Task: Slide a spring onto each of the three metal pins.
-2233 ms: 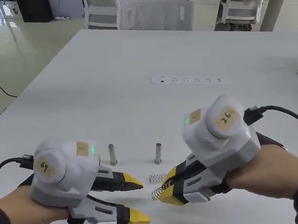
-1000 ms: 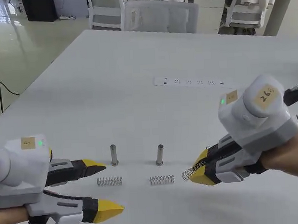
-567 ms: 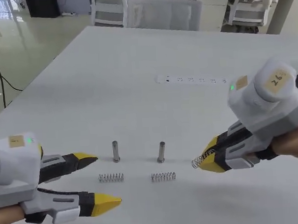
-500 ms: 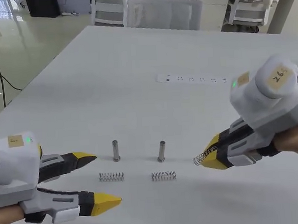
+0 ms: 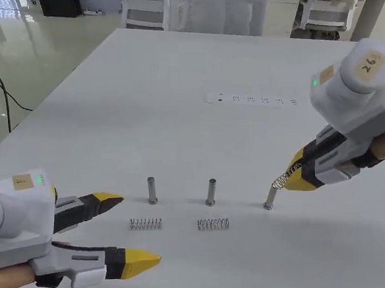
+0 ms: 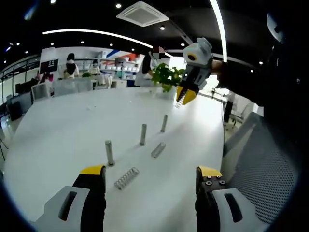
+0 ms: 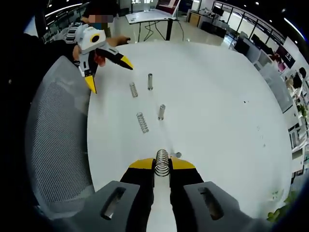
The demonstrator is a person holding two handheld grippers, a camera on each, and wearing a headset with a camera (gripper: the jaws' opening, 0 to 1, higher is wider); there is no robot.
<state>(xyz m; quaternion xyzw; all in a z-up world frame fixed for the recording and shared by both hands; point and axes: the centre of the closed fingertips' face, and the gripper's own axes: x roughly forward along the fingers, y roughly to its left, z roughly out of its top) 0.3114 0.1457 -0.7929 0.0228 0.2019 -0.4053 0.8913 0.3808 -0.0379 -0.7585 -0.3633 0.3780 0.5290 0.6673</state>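
Observation:
Three short metal pins stand in a row on the white table: left pin (image 5: 151,190), middle pin (image 5: 211,191), right pin (image 5: 270,197). Two loose springs lie in front of them, one (image 5: 145,223) by the left pin, one (image 5: 213,224) by the middle pin. My right gripper (image 5: 296,175) is shut on a third spring (image 5: 282,178), which sticks out of its tips just above the right pin's top. In the right gripper view that spring (image 7: 162,162) hides most of the pin (image 7: 177,155). My left gripper (image 5: 129,228) stands open at the near left, holding nothing.
A white power strip (image 5: 255,100) lies further back on the table. Grey mesh chairs (image 5: 215,14) stand at the far edge. The table's left edge (image 5: 54,93) drops to a glossy floor.
My right gripper has carried its spring up and to the right, off the table near the middle spring, uncovering the right pin. The left gripper has drawn back to the left and stayed open.

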